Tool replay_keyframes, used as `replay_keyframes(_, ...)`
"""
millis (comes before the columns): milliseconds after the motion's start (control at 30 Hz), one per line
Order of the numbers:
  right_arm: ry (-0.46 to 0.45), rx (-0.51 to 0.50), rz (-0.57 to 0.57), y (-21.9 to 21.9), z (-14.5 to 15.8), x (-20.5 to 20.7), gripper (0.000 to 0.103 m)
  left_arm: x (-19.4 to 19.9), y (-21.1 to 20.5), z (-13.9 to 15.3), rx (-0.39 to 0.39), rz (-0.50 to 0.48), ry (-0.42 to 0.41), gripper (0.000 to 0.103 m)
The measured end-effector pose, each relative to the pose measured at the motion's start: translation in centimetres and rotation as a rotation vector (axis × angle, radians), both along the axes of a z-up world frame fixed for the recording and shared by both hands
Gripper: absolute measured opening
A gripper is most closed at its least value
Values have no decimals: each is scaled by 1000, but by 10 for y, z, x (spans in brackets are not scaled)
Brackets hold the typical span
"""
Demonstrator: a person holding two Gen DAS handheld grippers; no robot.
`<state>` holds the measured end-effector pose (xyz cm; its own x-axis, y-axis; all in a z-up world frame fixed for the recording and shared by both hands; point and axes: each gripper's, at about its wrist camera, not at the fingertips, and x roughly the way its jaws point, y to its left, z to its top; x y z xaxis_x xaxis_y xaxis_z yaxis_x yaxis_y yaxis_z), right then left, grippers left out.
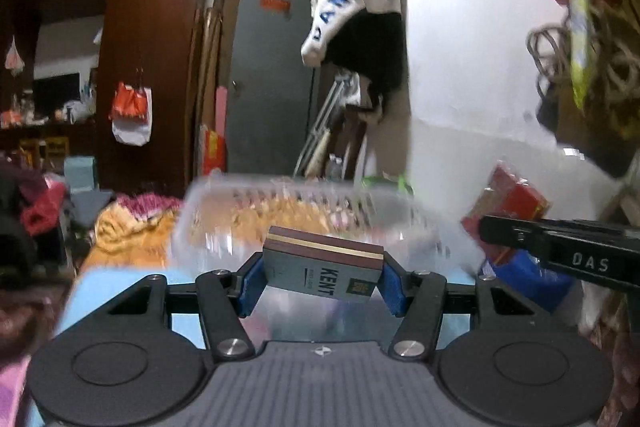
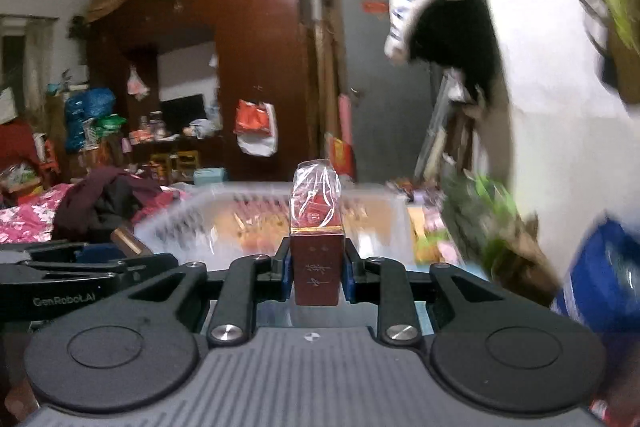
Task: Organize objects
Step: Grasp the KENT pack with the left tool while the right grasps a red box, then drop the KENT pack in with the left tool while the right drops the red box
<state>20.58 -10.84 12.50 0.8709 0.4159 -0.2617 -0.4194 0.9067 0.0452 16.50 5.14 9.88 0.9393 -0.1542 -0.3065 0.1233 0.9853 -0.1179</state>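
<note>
The left tongs (image 1: pixel 322 277) are clamped on a grey Kent pack (image 1: pixel 320 267), held tilted above the light-blue table (image 1: pixel 104 287). The right tongs (image 2: pixel 317 273) grip a red pack (image 2: pixel 317 267) upright, its torn wrap sticking up. Just beyond both lies a clear basket (image 1: pixel 224 211), blurred.

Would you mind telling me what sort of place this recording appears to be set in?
Most likely a cluttered bedroom in a lived-in home. A tall dark wooden wardrobe stands against the wall, floral pink bedding lies heaped at the left, and a jacket hangs on the white wall near a grey door.
</note>
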Motion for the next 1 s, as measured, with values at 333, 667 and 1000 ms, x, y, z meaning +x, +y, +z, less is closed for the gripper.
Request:
replay_keyframes(333, 49, -157, 46, 53, 9, 107, 64, 105, 16, 5, -34, 27, 143, 90)
replay_keyframes(667, 21, -92, 98, 15, 9, 68, 102, 58, 9, -2, 6, -14, 61, 96)
replay_keyframes(1000, 82, -104, 17, 1, 3, 72, 103, 53, 15, -5, 38, 56, 110, 99)
